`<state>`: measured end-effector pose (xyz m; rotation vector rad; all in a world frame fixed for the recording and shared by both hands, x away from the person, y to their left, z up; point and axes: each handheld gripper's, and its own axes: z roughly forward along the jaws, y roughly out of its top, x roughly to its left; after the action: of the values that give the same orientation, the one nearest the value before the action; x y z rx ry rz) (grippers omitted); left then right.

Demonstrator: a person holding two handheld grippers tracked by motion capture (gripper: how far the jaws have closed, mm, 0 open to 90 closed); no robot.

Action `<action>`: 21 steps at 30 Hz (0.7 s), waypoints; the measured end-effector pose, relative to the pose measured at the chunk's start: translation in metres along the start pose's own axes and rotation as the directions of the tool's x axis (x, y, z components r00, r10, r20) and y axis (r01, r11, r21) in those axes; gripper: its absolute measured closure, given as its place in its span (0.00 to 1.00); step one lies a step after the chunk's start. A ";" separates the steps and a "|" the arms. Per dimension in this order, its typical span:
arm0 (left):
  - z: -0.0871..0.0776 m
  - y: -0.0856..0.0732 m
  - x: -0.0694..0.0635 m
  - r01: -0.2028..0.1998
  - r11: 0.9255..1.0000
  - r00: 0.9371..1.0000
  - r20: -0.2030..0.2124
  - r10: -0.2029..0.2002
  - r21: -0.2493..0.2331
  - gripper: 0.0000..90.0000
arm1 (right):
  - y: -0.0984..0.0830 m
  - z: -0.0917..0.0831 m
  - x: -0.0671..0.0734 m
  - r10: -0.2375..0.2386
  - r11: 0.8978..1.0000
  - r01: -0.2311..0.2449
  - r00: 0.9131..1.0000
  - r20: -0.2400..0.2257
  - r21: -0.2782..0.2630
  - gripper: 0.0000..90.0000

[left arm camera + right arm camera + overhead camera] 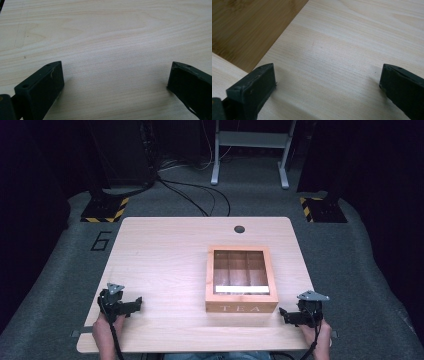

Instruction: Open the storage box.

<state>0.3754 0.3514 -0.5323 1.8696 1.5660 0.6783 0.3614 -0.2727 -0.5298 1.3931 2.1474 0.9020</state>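
A wooden tea box (242, 279) with a clear window lid and "TEA" on its front stands right of the table's middle, lid down. Dividers show through the window. My left gripper (135, 303) rests near the front left of the table, held by a hand, jaws wide apart over bare wood (115, 72). My right gripper (284, 314) rests at the front right, just right of the box's front corner, jaws open too (327, 75). The box's darker wooden side (249, 27) fills the upper left of the right gripper view.
The light wooden table (165, 250) has a round cable hole (239, 229) at its back edge. Beyond it lie grey carpet, black cables (200, 195), a white stand's legs (250, 155) and hazard-striped bases (105, 210) at both sides.
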 end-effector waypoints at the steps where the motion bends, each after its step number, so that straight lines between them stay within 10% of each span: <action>1: 0.000 0.000 0.000 0.000 1.000 1.000 0.000 0.000 0.000 0.01 | 0.000 0.000 0.000 0.000 1.000 0.000 1.000 0.000 0.000 0.00; 21: 0.000 0.000 0.000 0.001 1.000 1.000 0.001 -0.001 -0.001 0.01 | 0.002 0.000 0.000 0.000 1.000 0.000 1.000 0.001 0.015 0.00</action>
<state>0.3753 0.3513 -0.5324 1.8682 1.5658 0.6766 0.3629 -0.2726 -0.5287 1.3997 2.1574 0.8867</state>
